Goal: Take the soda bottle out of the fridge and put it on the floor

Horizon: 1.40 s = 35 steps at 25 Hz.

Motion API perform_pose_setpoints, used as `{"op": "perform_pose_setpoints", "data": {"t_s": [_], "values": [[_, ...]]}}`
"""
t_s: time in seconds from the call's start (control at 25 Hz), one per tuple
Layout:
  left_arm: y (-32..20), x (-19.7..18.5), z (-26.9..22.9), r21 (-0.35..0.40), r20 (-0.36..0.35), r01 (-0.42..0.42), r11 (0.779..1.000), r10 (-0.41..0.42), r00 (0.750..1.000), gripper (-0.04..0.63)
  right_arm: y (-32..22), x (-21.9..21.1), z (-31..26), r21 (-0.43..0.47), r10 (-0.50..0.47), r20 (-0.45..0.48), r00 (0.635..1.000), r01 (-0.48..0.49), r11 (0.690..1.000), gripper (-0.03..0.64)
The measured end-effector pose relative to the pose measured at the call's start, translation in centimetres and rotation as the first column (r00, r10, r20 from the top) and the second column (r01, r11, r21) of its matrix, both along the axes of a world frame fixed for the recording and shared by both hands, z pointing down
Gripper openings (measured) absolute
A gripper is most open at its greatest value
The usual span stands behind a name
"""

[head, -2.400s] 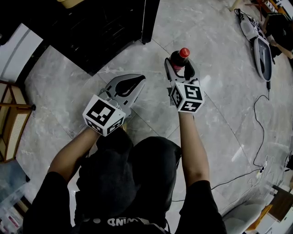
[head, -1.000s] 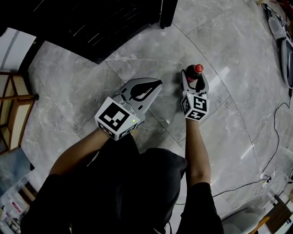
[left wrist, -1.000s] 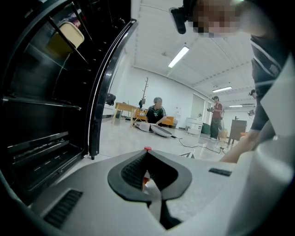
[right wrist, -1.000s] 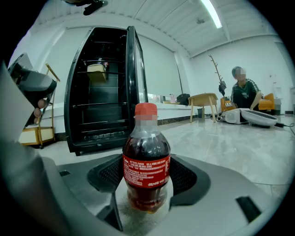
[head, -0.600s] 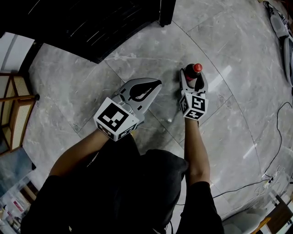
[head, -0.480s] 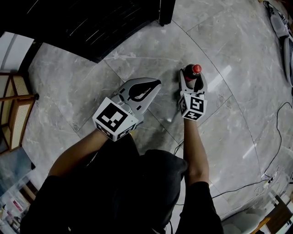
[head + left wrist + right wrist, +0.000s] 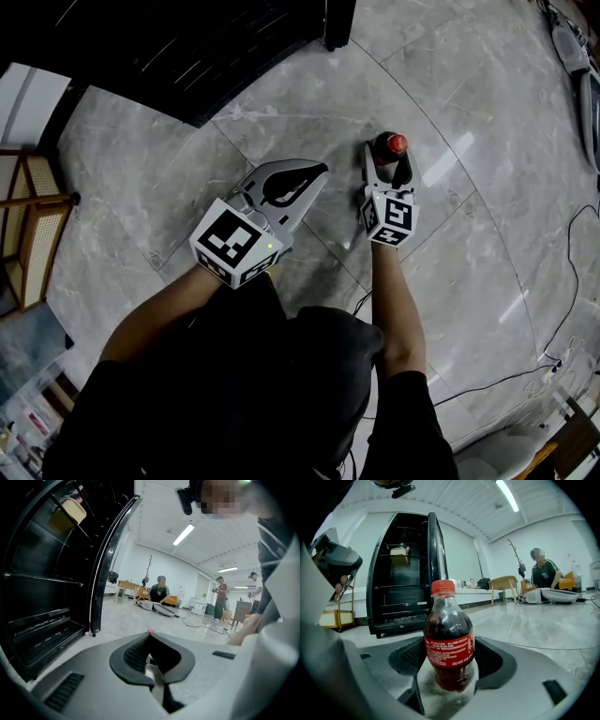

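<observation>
A soda bottle with dark drink, a red cap and a red label stands upright between the jaws of my right gripper, low over the grey marble floor. In the right gripper view the black pads sit against the bottle's sides, shut on it; I cannot tell whether its base touches the floor. My left gripper hovers to the left of the bottle, shut and empty. The black fridge stands open behind.
The fridge door hangs open, and a yellow item lies on a shelf. A wicker stand is at the left; cables and a grey appliance lie on the floor at the right. People are in the background.
My right gripper has carried the bottle downward and a little leftward, still shut on it. The left gripper has stayed shut and almost still.
</observation>
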<state>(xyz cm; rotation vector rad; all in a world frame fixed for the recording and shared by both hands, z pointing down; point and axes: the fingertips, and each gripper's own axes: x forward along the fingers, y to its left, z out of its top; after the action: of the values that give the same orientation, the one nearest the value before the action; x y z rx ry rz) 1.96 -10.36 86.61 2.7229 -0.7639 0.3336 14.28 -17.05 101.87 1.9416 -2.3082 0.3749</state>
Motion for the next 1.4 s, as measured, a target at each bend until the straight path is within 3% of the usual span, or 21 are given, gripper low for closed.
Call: {"op": "perform_pose_setpoints", "data": {"t_s": [0.48,1.04,1.2,1.4], "values": [[0.2,0.1,0.1,-0.013,-0.011,-0.010,1.000,0.010,1.000,0.006,0.3,-0.3,-0.8,-0.013,-0.007,-0.033,0.999,0.007,1.000,0.328],[-1.0,1.4,-1.5,-0.006,-0.026,-0.052,0.999,0.051,0.998,0.006,1.1,-0.2,-6.8,0.033,-0.036,-0.024,0.999,0.037,0.999,0.328],[-1.9,1.9,-4.7,-0.021,-0.019,-0.065,0.998,0.065,0.998,0.006,0.5,0.8,-11.2,0.036,-0.026,-0.027,0.999,0.027,0.999,0.328],[-3.2,2.3,-12.5,-0.034,-0.023,-0.064,0.997,0.063,0.998,0.006,-0.4,1.5,-19.9,0.038,-0.003,0.001,1.000,0.003,0.999,0.328]]}}
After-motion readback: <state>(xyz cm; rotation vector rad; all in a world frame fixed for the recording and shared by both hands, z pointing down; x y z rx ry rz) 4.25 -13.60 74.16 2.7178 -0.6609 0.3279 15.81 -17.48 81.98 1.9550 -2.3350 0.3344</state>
